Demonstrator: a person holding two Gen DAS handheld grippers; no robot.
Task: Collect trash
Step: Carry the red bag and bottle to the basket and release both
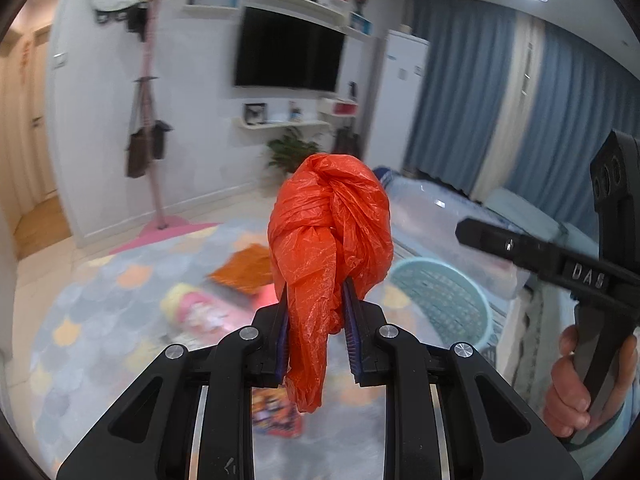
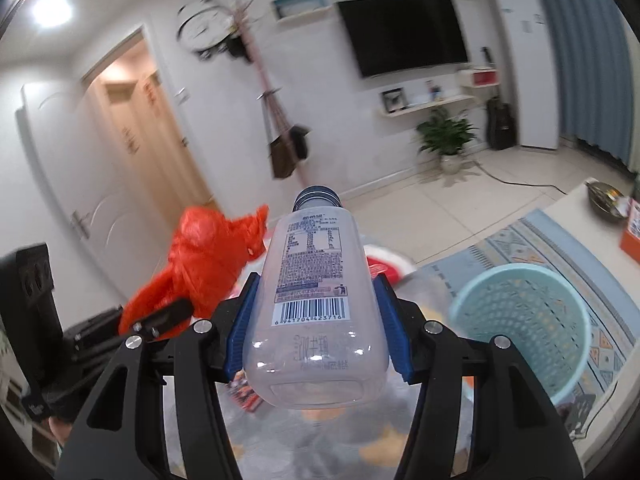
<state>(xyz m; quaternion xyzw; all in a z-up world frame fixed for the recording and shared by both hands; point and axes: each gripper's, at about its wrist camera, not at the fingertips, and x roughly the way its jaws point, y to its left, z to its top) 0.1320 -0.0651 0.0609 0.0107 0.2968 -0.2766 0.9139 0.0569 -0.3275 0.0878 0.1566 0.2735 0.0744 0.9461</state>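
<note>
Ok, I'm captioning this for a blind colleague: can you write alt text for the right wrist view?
The right gripper holds a clear empty plastic bottle between its blue fingers, cap pointing away. A pale green mesh basket stands on the rug at right; at left, a crumpled orange plastic bag is held by the left gripper.

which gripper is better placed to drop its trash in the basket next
Right, probably. The right gripper holds the clear plastic bottle close beside the light blue mesh basket, nearer than in the left view.
</note>
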